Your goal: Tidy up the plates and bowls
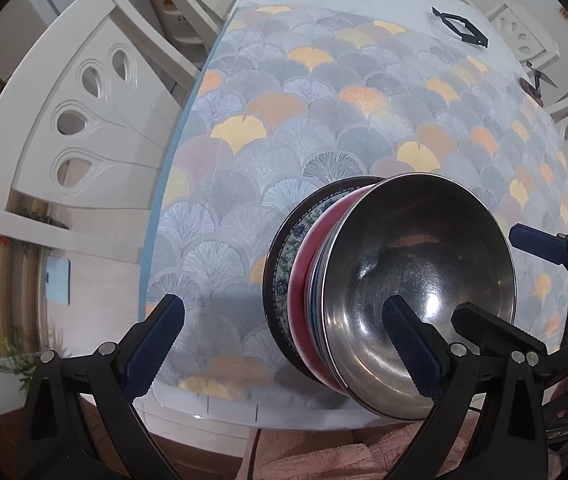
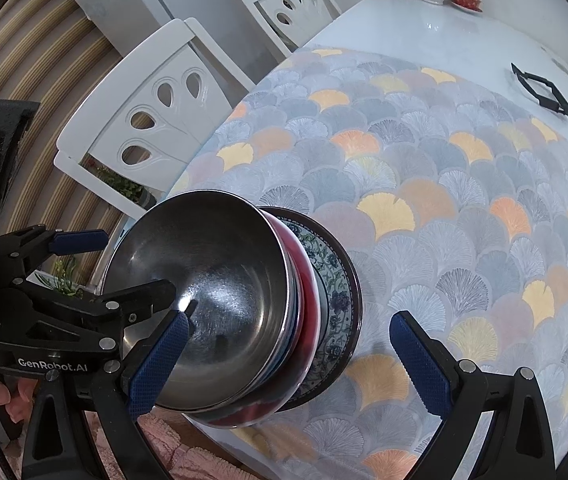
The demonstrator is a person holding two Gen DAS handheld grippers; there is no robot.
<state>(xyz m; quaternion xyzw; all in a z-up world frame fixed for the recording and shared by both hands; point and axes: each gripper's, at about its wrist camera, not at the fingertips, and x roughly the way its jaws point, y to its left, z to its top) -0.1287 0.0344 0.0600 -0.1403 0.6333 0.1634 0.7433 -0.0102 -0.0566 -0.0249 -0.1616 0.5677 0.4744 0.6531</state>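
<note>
- Two pairs of tongs are seen spread wide, nothing pinched: the left gripper [image 1: 284,336] and the right gripper [image 2: 289,356], each with one finger over or inside the steel bowl [image 1: 419,292].
- A knock from either inner finger is judged the main risk; the stack could be shoved or the top bowl tipped.
- The stack is placed near the table's [image 1: 323,416] front edge (on the patterned mat [image 1: 284,140]), so a push toward the edge could drop it.
- The steel bowl is nested on a red bowl [image 1: 301,280], with a thin blue rim between, all on a floral plate [image 1: 284,264] with a dark rim.
- The steel looks smooth and glossy; slipping under a pinch is likely.
</note>
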